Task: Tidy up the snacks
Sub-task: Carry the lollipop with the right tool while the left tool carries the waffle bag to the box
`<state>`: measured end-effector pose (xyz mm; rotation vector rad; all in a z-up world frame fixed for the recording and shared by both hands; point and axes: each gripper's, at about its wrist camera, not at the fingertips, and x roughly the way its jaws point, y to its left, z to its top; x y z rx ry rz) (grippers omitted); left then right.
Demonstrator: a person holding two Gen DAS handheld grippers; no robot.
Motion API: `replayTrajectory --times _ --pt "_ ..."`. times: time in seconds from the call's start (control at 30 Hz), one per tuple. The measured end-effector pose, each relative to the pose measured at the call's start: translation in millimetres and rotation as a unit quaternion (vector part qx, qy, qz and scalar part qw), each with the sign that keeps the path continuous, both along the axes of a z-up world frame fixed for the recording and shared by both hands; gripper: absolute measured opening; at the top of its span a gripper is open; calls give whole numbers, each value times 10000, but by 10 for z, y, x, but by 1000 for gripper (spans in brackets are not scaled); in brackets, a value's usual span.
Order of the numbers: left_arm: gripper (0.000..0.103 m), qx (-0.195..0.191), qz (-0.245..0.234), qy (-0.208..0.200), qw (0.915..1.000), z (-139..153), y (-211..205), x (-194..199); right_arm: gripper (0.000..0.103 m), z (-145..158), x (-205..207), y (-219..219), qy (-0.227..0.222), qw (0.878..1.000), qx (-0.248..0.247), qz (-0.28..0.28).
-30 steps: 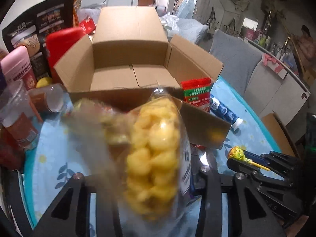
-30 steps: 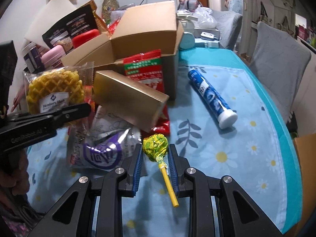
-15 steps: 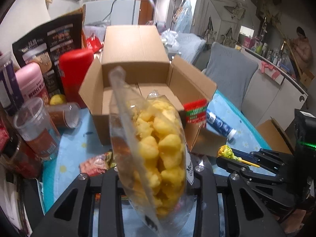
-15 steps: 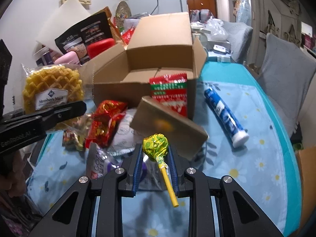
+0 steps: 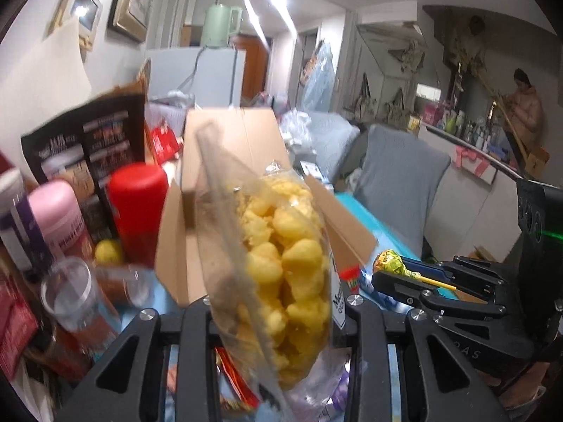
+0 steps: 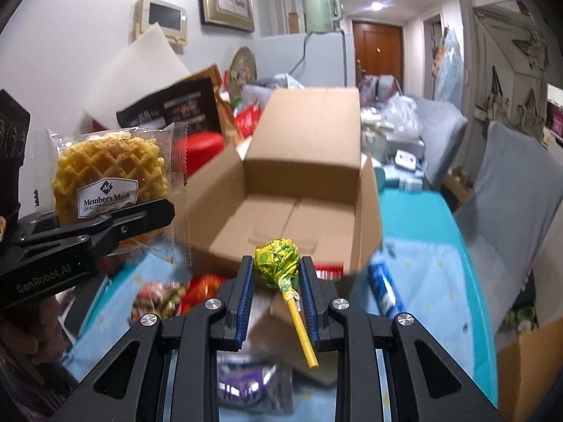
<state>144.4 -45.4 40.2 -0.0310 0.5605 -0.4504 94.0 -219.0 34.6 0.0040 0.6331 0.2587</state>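
Note:
My left gripper (image 5: 278,302) is shut on a clear packet of yellow waffle snack (image 5: 285,263), held upright in front of the open cardboard box (image 5: 228,140). The same packet (image 6: 109,179) shows in the right wrist view, pinched by the left gripper (image 6: 155,216). My right gripper (image 6: 276,274) is shut on a lollipop (image 6: 278,256) with a yellow-green wrapper and yellow stick, raised just before the box (image 6: 306,183), whose floor (image 6: 281,225) is bare. The lollipop (image 5: 390,263) and right gripper (image 5: 380,274) also show at right in the left wrist view.
Loose snack packets (image 6: 197,288) and a blue tube (image 6: 383,288) lie on the blue flowered tablecloth (image 6: 429,281) below the box front. A red canister (image 5: 137,207), a pink jar (image 5: 59,221) and a plastic cup (image 5: 74,295) stand left of the box. A grey chair (image 6: 510,190) is at right.
Both grippers have risen and moved toward the box with their loads. The box now looks closer, and the table snacks have dropped lower in both views.

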Motion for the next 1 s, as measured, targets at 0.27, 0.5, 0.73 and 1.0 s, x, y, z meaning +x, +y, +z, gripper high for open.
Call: replayTrajectory --times 0.27,0.5,0.73,1.0 --pt "32 92 215 -286 9993 249 8 412 25 256 428 14 -301 9995 14 76" --pt "32 153 377 -356 9985 323 -76 851 25 325 879 -33 -360 9992 118 108" --pt "32 255 443 -304 9982 323 -218 1325 25 317 1415 -110 -283 9995 88 -59" --pt "32 459 442 -84 9979 171 -301 1758 25 221 1888 -97 -116 9997 -75 -221"
